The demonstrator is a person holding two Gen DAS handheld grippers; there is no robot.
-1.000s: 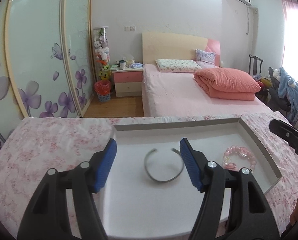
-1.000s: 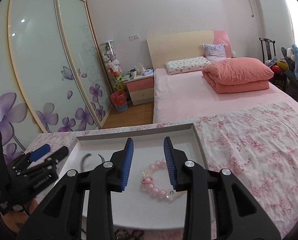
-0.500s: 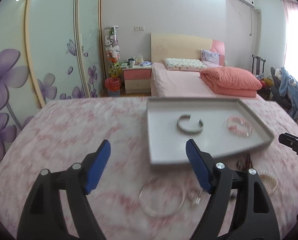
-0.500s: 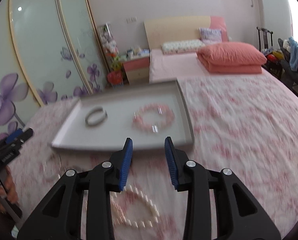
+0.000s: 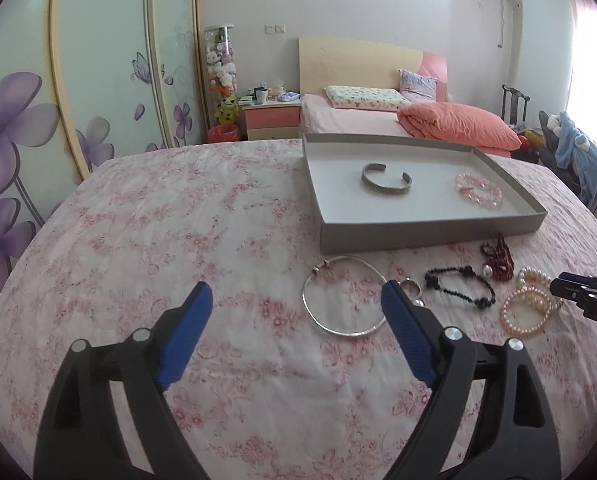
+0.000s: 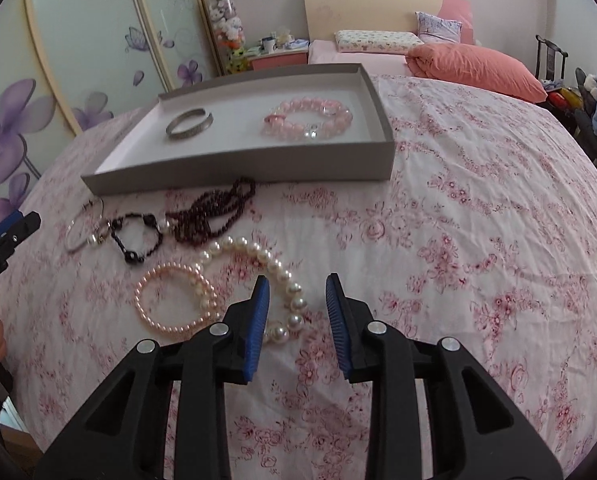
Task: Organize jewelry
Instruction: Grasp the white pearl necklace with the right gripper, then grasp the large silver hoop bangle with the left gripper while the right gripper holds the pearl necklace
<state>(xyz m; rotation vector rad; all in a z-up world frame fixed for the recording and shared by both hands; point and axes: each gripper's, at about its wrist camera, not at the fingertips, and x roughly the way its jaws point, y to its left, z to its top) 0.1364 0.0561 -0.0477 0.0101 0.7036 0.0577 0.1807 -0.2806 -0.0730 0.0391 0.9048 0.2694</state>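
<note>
The left tool (image 5: 296, 306) hangs over the flowered cloth on the bench (image 5: 146, 232), its jaws spread wide and holding nothing; they have just been opening. Just ahead of its right finger lies the thin silver bangle (image 5: 344, 296), flat on the cloth, with a small ring (image 5: 411, 289) touching its right side.

Further right lie a black bead bracelet (image 5: 460, 285), a dark red bead string (image 5: 498, 260) and two pearl bracelets, one pinkish (image 6: 174, 300) and one of larger white pearls (image 6: 270, 276). All of these are loose on the cloth, in front of the grey tray (image 5: 430, 234).

In the tray lie already a silver cuff (image 5: 386, 179) at the left and a pink bead bracelet (image 5: 478, 191) at the right, well apart.

The right tool (image 6: 297, 300) points down at the white pearls. Its jaws stand only partly apart, having just narrowed a little, and they grip nothing; a few pearls lie between the fingers but are not touched.

I judge that two pieces are sorted and the step in hand is reaching for the next ones. The left tool must slide a little to the right and lower one finger inside the bangle before it clenches. The right tool must go lower and pinch the pearl string.
</note>
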